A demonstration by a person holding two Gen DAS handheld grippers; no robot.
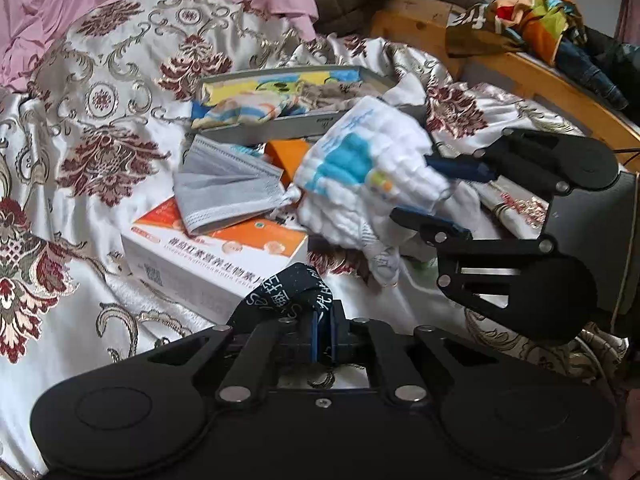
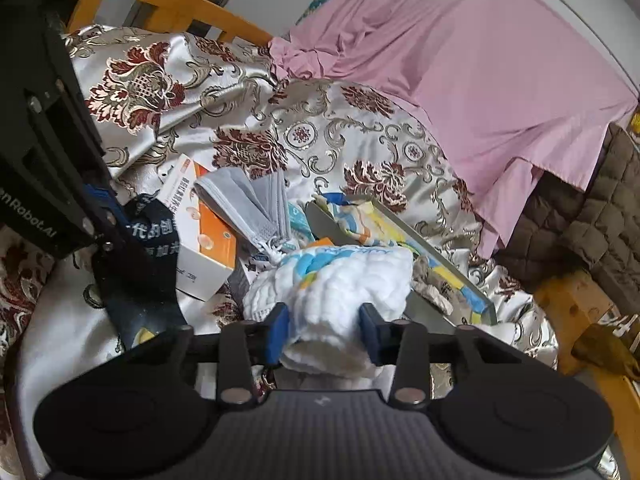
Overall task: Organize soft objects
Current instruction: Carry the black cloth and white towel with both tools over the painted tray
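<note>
A puffy white cloth [image 1: 368, 176] with blue stripes is pinched between the blue pads of my right gripper [image 1: 436, 196], just above the cluttered bed. In the right wrist view the same white cloth [image 2: 340, 280] fills the gap of the right gripper [image 2: 325, 334]. My left gripper [image 1: 323, 340] is shut on a black cloth piece [image 1: 288, 288] with white characters. From the right wrist view, the left gripper [image 2: 106, 216] comes in from the left with the black cloth [image 2: 148, 256] hanging from it.
A grey face mask [image 1: 224, 188] lies on an orange-and-white box [image 1: 216, 256]. Behind them a shallow grey tray [image 1: 256, 130] holds colourful cloths. All rests on a floral bedspread [image 1: 100, 92], with a pink sheet [image 2: 480, 72], a wooden bed frame [image 1: 532, 76] and bundled clothes [image 1: 532, 20] around.
</note>
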